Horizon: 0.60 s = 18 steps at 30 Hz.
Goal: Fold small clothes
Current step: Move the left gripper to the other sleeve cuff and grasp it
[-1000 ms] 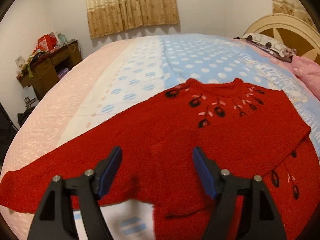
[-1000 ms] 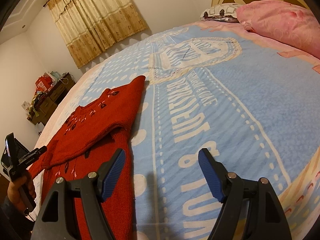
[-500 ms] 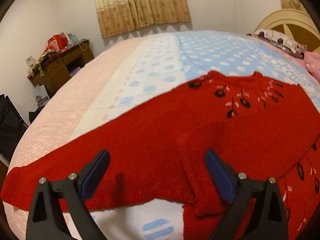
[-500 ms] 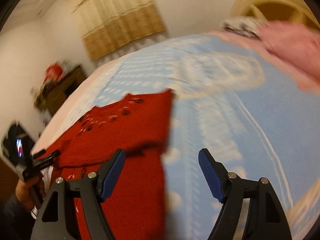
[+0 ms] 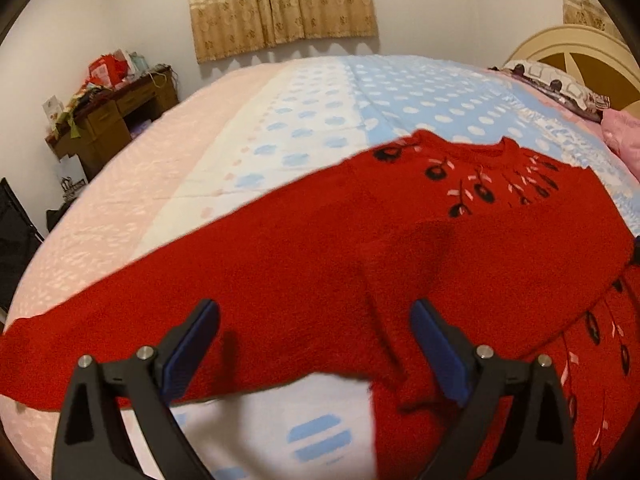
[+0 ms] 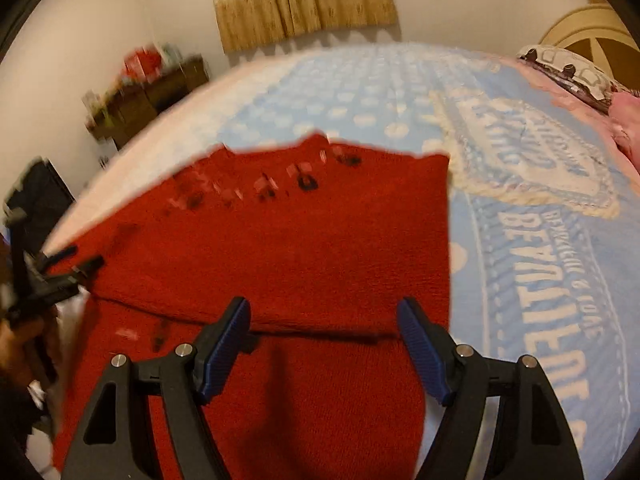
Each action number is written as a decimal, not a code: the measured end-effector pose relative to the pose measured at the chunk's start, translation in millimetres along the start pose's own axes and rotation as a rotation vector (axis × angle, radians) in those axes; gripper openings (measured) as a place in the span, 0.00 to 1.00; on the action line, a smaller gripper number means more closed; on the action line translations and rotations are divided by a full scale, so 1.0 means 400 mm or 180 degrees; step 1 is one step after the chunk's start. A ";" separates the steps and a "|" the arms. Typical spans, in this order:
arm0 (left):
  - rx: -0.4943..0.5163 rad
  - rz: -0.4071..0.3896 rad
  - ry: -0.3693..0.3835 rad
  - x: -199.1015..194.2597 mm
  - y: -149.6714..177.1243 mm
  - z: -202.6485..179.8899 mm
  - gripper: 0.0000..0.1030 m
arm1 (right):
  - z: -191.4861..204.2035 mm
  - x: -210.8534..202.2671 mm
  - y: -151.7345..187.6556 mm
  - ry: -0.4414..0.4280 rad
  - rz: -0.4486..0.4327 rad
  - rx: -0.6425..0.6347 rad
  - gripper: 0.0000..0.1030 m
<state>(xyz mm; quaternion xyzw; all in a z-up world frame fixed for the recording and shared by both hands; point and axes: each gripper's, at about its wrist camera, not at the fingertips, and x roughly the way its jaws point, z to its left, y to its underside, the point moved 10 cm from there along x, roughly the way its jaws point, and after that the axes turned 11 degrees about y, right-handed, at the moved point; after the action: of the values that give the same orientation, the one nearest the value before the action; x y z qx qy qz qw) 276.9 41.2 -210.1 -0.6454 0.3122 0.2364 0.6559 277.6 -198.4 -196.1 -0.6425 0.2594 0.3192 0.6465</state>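
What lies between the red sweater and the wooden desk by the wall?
In the left wrist view, only bedspread lies between the red sweater and the wooden desk: a white dotted band, then pale pink, with nothing resting on it.

White walls, tan curtains (image 5: 280, 0), cluttered wooden desk (image 5: 116, 120).

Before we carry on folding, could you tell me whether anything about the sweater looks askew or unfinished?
The red sweater is folded unevenly: one sleeve still lies stretched out flat across the bed, while the other side is already folded in. Nothing looks damaged or spilled.
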 end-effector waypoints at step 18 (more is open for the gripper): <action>-0.0949 -0.0122 -0.0831 -0.272 0.165 0.506 0.95 | -0.231 -0.180 0.115 0.0226 -0.0596 0.0505 0.74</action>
<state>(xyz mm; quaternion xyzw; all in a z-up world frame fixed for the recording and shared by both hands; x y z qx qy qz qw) 175.5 256.1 -184.1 -0.7050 0.1737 0.3492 0.5923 202.4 -297.4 -176.7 -0.6217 0.2454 0.2130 0.7127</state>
